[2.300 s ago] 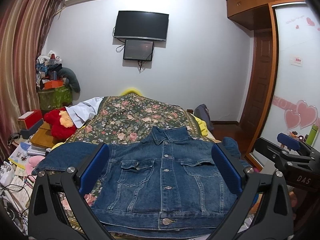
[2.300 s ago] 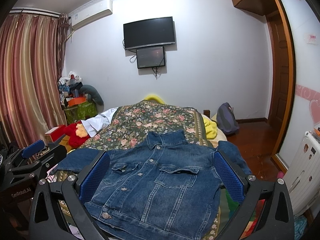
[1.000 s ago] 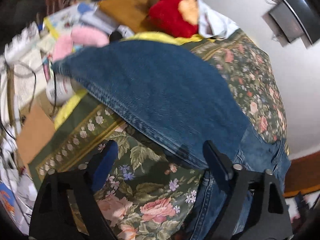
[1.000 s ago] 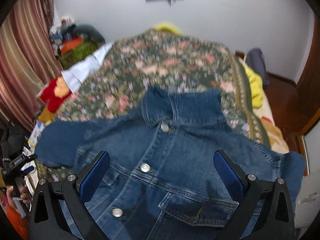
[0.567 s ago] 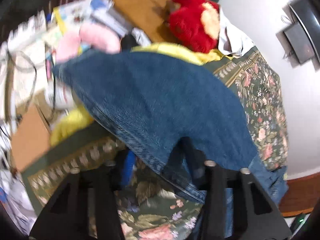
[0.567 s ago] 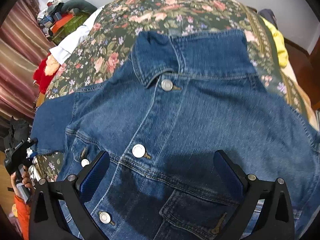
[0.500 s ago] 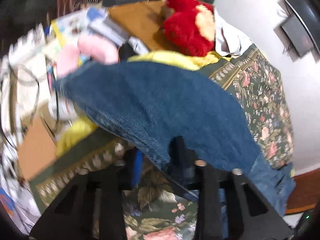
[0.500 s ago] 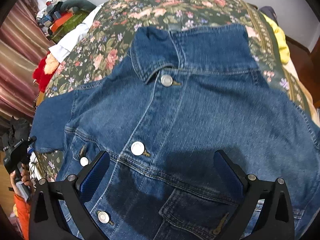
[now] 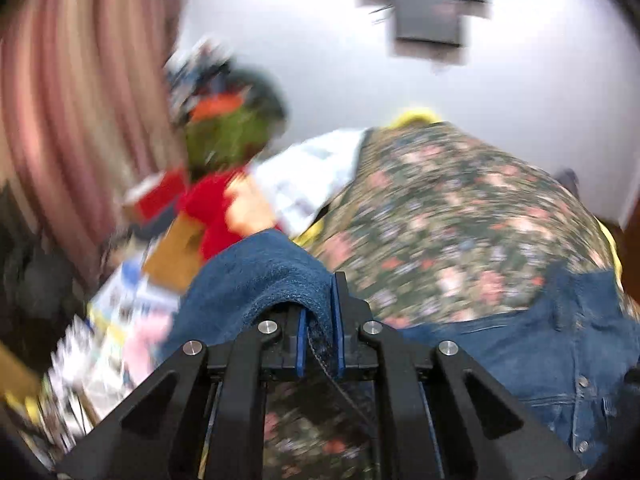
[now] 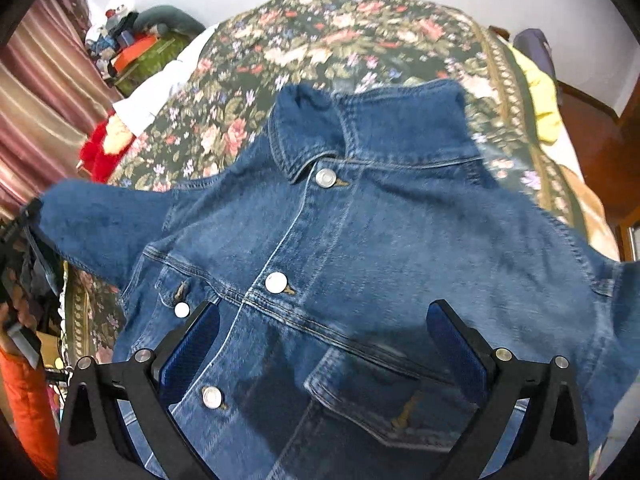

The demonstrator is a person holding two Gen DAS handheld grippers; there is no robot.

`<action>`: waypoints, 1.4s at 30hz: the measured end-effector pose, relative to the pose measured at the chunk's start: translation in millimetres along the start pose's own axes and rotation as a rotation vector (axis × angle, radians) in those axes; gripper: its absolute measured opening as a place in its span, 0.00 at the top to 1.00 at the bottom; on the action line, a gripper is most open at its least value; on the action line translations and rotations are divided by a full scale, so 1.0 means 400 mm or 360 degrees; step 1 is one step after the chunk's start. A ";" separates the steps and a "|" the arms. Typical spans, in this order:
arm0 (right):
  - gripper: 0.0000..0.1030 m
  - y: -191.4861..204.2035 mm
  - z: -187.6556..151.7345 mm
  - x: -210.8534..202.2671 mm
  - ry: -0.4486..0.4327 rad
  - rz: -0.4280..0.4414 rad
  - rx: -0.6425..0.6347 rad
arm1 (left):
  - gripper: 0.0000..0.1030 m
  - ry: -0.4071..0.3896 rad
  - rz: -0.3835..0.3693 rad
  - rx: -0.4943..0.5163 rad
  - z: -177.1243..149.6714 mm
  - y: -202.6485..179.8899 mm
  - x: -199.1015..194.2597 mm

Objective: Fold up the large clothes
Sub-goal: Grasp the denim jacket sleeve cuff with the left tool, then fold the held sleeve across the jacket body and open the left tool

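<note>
Floral bed (image 10: 360,40) carrying denim jacket (image 10: 380,240); we're pinching sleeve (image 9: 260,276) in left gripper (image 9: 318,340), lifting to fold inward; right gripper (image 10: 324,344) hovering wide above jacket chest.

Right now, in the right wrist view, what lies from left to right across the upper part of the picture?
Curtain → red plush toy → floral bedspread → yellow cloth → wooden floor.

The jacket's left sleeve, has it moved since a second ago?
Yes. The sleeve has lifted off the floral bedspread it lay flat on; the left gripper, whose jaws have just closed, pinches its edge, while the right gripper hovers open.
</note>
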State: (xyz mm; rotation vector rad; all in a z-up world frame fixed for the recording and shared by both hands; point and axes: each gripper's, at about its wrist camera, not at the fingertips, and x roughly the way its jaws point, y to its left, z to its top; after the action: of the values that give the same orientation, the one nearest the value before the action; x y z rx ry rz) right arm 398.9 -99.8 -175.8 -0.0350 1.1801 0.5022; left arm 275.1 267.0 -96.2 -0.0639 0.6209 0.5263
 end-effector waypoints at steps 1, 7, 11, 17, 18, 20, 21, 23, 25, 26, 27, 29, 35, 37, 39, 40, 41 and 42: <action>0.00 -0.010 -0.002 -0.017 -0.0019 0.0001 0.0012 | 0.90 -0.0026 -0.0032 0.0066 0.008 -0.042 -0.009; 0.00 -0.061 -0.032 -0.095 -0.0090 -0.0017 0.0074 | 0.90 0.0185 -0.0404 0.0359 -0.060 -0.297 0.047; 0.00 -0.094 -0.056 -0.133 -0.0114 -0.0058 0.0095 | 0.90 0.0527 -0.0694 0.0476 -0.178 -0.443 0.113; 0.00 -0.133 -0.095 -0.165 -0.0125 -0.0141 0.0100 | 0.85 0.0680 -0.0725 0.0683 -0.317 -0.559 0.109; 0.00 -0.137 -0.098 -0.166 -0.0123 -0.0158 0.0097 | 0.82 0.0668 -0.0706 0.0708 -0.321 -0.559 0.100; 0.00 -0.139 -0.101 -0.164 -0.0116 -0.0176 0.0084 | 0.66 0.0703 -0.0704 0.0726 -0.319 -0.548 0.088; 0.00 -0.136 -0.101 -0.162 -0.0110 -0.0180 0.0076 | 0.62 0.0707 -0.0729 0.0715 -0.316 -0.532 0.076; 0.00 -0.120 -0.095 -0.157 -0.0105 -0.0180 0.0044 | 0.46 0.0682 -0.0779 0.0668 -0.302 -0.491 0.054; 0.00 -0.095 -0.086 -0.153 -0.0111 -0.0170 0.0008 | 0.38 0.0611 -0.0758 0.0586 -0.285 -0.420 0.024; 0.00 -0.078 -0.079 -0.149 -0.0114 -0.0158 -0.0015 | 0.38 0.0591 -0.0735 0.0550 -0.268 -0.395 0.022; 0.00 -0.055 -0.071 -0.144 -0.0116 -0.0146 -0.0043 | 0.38 0.0578 -0.0716 0.0518 -0.261 -0.369 0.018; 0.00 -0.005 -0.050 -0.131 -0.0116 -0.0124 -0.0107 | 0.36 0.0533 -0.0621 0.0424 -0.240 -0.289 0.022; 0.00 0.195 0.005 -0.063 -0.0099 -0.0109 -0.0386 | 0.32 0.0437 -0.0334 0.0244 -0.225 -0.080 0.041; 0.00 0.278 0.015 -0.029 -0.0093 -0.0131 -0.0522 | 0.32 0.0445 -0.0283 0.0181 -0.231 -0.027 0.057; 0.00 0.348 0.020 0.005 -0.0086 -0.0161 -0.0645 | 0.32 0.0459 -0.0249 0.0104 -0.245 0.033 0.070; 0.00 0.386 0.022 0.025 -0.0082 -0.0171 -0.0715 | 0.32 0.0471 -0.0245 0.0062 -0.254 0.060 0.078; 0.00 0.425 0.022 0.049 -0.0072 -0.0174 -0.0789 | 0.32 0.0483 -0.0244 0.0029 -0.263 0.081 0.084; 0.00 0.462 0.021 0.073 -0.0058 -0.0172 -0.0861 | 0.32 0.0493 -0.0243 0.0003 -0.272 0.094 0.090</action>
State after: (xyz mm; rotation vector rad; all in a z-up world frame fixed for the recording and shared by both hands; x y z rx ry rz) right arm 342.1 77.4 -155.7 -0.5487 0.9730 0.7108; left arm 223.0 292.8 -201.9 -0.1925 0.9113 0.3699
